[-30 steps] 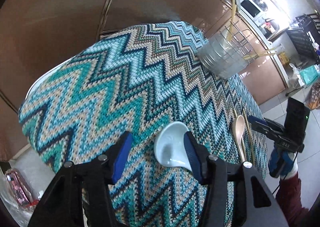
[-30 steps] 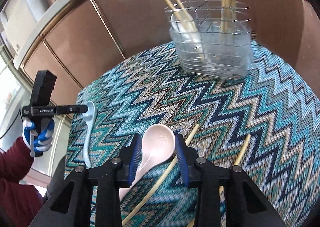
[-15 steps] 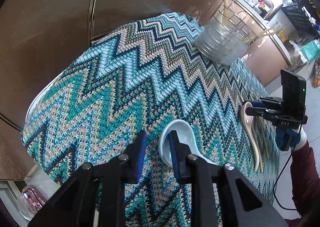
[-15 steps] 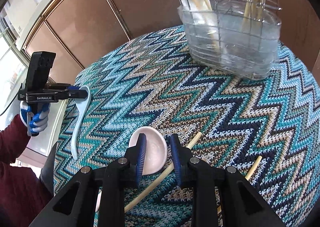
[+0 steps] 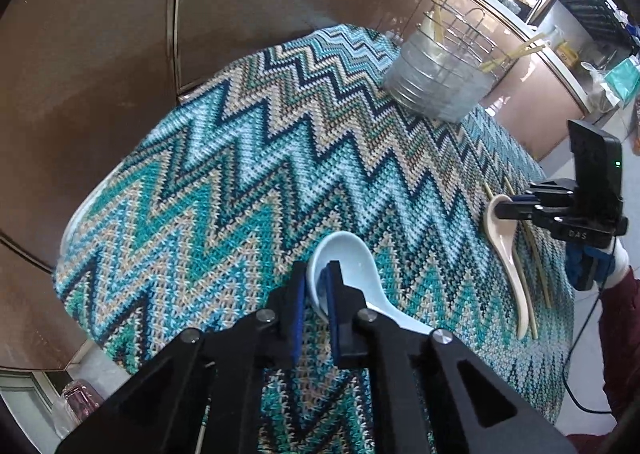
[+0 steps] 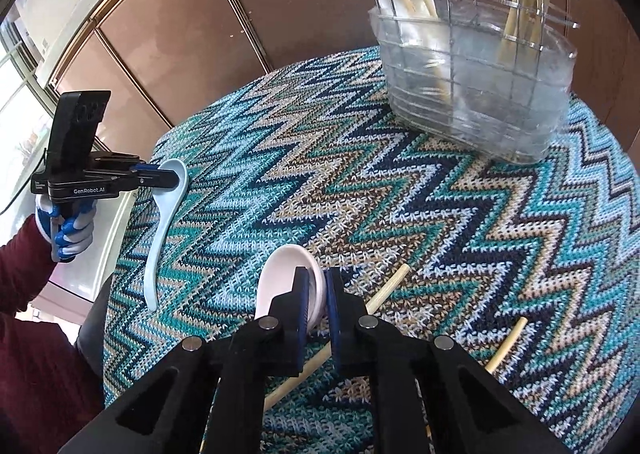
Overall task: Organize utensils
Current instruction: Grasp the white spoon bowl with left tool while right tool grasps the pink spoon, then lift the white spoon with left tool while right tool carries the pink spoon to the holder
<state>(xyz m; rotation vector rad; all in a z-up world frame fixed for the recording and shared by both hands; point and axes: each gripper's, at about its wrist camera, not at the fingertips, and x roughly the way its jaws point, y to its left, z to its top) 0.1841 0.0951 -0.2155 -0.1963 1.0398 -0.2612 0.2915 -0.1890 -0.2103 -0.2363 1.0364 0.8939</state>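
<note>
A pale blue ceramic spoon (image 5: 352, 254) lies on the zigzag knitted cloth (image 5: 240, 173). My left gripper (image 5: 316, 274) is closing, its blue pads pinching the left rim of the spoon's bowl. In the right wrist view a pinkish-white spoon (image 6: 280, 270) has its bowl's right rim between the pads of my right gripper (image 6: 316, 278), which is closing on it too. Each view shows the other gripper side-on: the right gripper (image 5: 500, 209) at the pink spoon (image 5: 506, 246), the left gripper (image 6: 176, 177) at the blue spoon (image 6: 160, 230). A clear wire utensil holder (image 6: 472, 93) stands at the far edge.
Two loose chopsticks (image 6: 384, 290) lie on the cloth beside the pink spoon, one passing under my right gripper. The holder (image 5: 436, 93) has chopsticks and a white spoon in it. Brown cabinet panels stand behind the round table. A person's gloved hand (image 6: 70, 230) grips the left tool.
Both grippers have narrowed from wide around their spoons to a tight pinch on one rim of each bowl. Both views have rolled and tipped slightly.
</note>
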